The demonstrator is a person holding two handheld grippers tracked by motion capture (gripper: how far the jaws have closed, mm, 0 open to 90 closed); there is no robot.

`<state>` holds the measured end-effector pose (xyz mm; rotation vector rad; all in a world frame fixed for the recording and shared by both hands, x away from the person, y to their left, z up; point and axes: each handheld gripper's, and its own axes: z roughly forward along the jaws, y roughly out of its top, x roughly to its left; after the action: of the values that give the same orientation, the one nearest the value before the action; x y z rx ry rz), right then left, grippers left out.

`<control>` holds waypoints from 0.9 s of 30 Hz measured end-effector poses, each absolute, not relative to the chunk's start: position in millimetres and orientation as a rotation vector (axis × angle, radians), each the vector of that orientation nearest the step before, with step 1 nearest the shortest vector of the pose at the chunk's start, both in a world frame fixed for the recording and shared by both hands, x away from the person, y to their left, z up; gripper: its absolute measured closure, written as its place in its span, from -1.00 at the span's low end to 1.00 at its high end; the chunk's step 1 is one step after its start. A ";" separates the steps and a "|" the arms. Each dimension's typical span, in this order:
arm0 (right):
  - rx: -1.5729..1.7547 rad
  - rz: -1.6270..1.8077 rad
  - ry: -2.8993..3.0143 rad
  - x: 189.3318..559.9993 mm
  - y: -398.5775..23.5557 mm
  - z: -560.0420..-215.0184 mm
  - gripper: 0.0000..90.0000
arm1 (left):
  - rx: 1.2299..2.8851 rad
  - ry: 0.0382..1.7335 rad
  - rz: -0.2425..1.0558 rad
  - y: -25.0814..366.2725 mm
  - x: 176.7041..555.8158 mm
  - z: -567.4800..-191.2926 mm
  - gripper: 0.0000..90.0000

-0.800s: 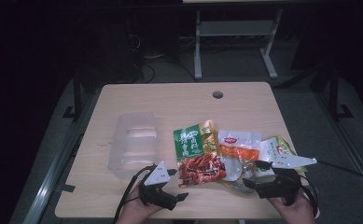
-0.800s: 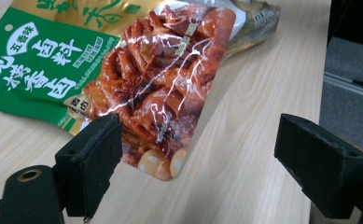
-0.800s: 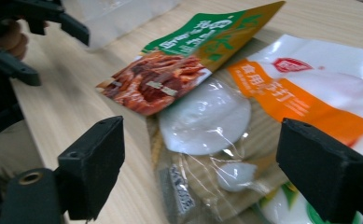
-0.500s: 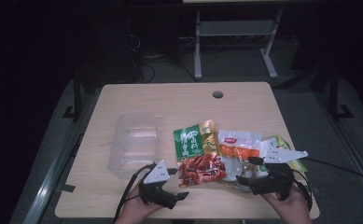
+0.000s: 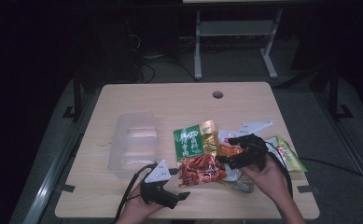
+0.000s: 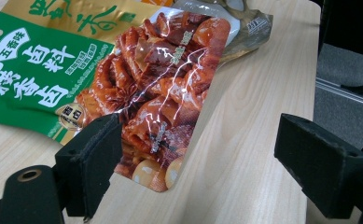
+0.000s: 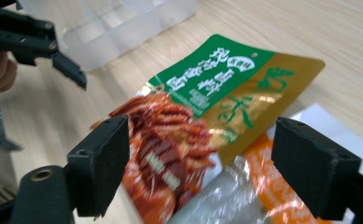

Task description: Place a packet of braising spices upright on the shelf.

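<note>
Dark room surrounds the wooden table (image 5: pixel 137 93); its red snack pouch (image 5: pixel 201 169) lies near the front edge (beside a green packet (image 5: pixel 192 140)), between the left gripper (image 5: pixel 183 195) and right gripper (image 5: pixel 225 150), both wide open, empty.

A pale wooden tabletop (image 5: pixel 179 98) is carrying a clear plastic container (image 5: pixel 133 142) at its left and overlapping snack packets beside it: green-gold (image 5: pixel 195 140), red (image 5: pixel 201 169), orange-white (image 5: pixel 230 150) and light green (image 5: pixel 287 154).
</note>
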<state>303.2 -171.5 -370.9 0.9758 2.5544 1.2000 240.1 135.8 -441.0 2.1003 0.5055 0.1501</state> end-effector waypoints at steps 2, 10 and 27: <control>0.991 1.191 2.563 313.7 -167.0 -370.2 -0.56 | 2.102 0.506 0.150 136.2 240.2 -440.9 -0.67; 1.138 1.112 2.599 353.4 -156.5 -376.2 -0.55 | 2.095 0.511 0.140 135.3 240.0 -439.7 -0.67; 1.448 1.063 2.656 417.4 -153.6 -411.8 -0.42 | 2.103 0.502 0.147 132.8 239.3 -439.5 -0.66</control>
<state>417.4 -153.6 -411.8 1.4478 2.6564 1.0627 239.3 132.8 -439.5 2.1034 0.5019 0.1475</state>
